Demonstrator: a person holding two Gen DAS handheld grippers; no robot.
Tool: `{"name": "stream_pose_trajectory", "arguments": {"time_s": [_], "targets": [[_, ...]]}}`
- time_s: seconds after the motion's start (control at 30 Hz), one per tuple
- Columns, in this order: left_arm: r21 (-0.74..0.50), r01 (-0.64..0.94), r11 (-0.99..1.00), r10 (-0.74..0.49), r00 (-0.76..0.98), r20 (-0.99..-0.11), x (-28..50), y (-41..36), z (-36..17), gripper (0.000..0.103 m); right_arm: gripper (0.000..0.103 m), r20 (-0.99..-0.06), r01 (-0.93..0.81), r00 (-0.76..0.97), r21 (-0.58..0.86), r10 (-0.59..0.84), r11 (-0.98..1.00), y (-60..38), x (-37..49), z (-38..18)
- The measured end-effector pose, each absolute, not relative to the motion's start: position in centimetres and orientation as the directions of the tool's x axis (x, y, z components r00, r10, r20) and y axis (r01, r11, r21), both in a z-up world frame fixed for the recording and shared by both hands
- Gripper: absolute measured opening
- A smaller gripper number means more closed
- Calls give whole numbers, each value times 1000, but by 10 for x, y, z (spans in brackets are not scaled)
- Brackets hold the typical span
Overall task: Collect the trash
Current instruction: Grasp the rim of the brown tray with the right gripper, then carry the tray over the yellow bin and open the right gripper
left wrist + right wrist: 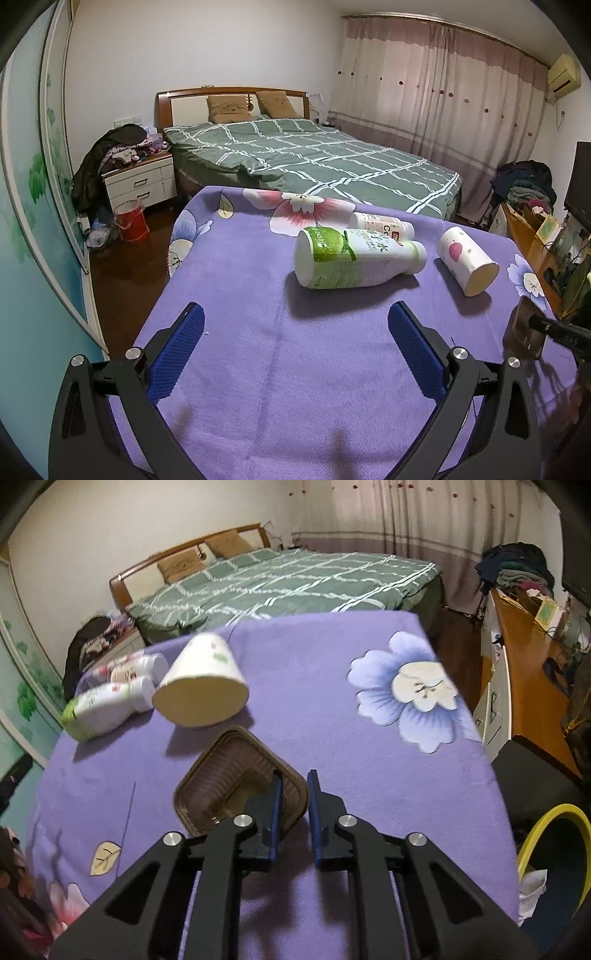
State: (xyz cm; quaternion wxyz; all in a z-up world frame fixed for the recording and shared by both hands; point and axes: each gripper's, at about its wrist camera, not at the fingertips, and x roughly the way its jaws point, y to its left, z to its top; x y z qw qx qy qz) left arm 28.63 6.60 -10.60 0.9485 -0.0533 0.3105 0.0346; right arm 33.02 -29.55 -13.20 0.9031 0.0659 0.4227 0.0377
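A purple flowered cloth covers the table. On it lie a green-and-white bottle, a smaller white bottle behind it, and a white paper cup on its side. My left gripper is open and empty, short of the green bottle. My right gripper is shut on the rim of a brown plastic tray, held above the cloth. The tray also shows at the right edge of the left wrist view. The cup and both bottles lie beyond it.
A bin with a yellow rim holding crumpled paper stands right of the table. A bed lies behind, a nightstand and red bucket to the left, a wooden desk to the right.
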Motion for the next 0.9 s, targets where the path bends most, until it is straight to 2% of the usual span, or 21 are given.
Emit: {"name": "stream_pose_trajectory", "arguments": {"time_s": [0.23,0.37,0.63,0.77,0.9], "targets": [[-87,-99,991,27,800,-600,286,67,-107,98,12,-703,61,708,151,64,987,-333,299,-103],[-88,-95,992,24,801,-598,286,66,-106,98,12,-689,173,725,147,-25,974,-381,270,-94],[-86,-87,992,19,802,-597,284,64,-106,98,13,-714,440,667,147,-213,886,-493,210,-103],[-79,-88,993,23,801,-598,284,62,-107,98,13,-734,520,610,88,-298,849,-521,199,-118],[-77,-89,993,25,801,-599,284,61,-107,98,28,-737,558,587,69,-335,827,-526,194,-126]]}}
